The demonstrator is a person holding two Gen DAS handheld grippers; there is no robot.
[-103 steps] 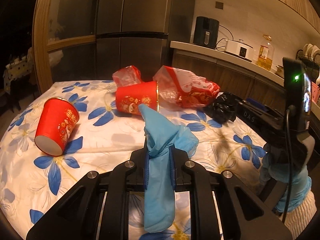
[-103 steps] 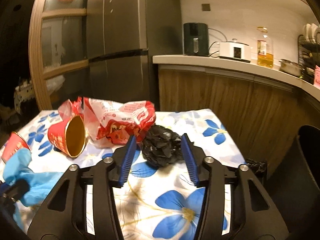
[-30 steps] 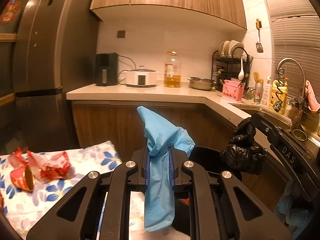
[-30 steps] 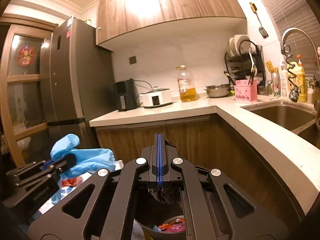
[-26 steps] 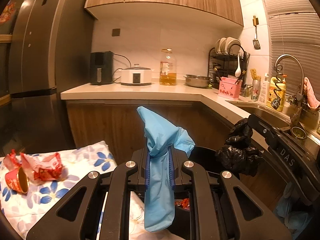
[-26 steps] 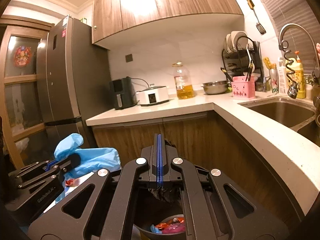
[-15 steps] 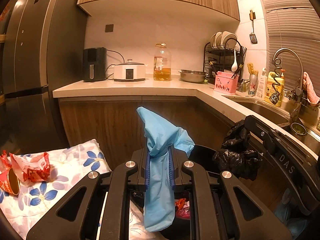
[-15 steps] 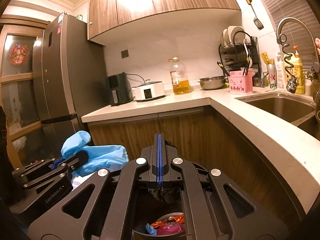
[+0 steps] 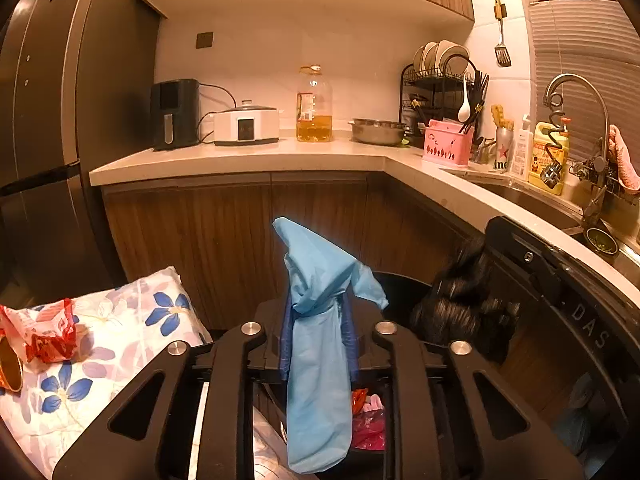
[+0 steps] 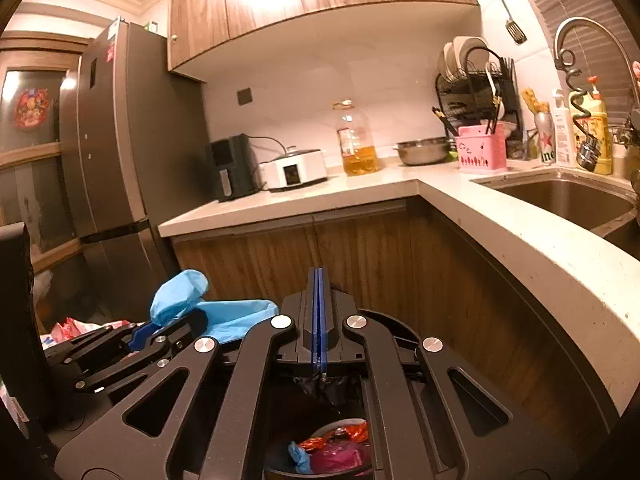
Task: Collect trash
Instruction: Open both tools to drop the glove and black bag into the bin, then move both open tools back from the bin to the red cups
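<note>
My left gripper [image 9: 316,300] hovers over the black trash bin [image 9: 400,282]. A blue glove [image 9: 316,380] hangs between its pads. The jaws are opening, but the glove still touches both pads and has not dropped. To the right, my right gripper [image 10: 319,276] is shut on a crumpled black plastic bag [image 9: 460,312]. Only a scrap of the black bag [image 10: 320,390] shows under the pads in the right wrist view. Below it, the bin [image 10: 280,470] holds red, pink and blue rubbish. The left gripper [image 10: 192,320] and the glove [image 10: 180,292] show at the left.
A table with a blue-flowered cloth [image 9: 120,320] stands to the left with a red and white wrapper [image 9: 44,336] and a red cup [image 9: 8,368] on it. Wooden cabinets under a white counter [image 9: 240,160] wrap behind the bin. A sink [image 10: 560,200] lies right, a fridge [image 10: 112,160] left.
Both grippers have left the table, carrying the glove and the black bag, and now sit lower over the bin. The left pads have spread slightly around the glove.
</note>
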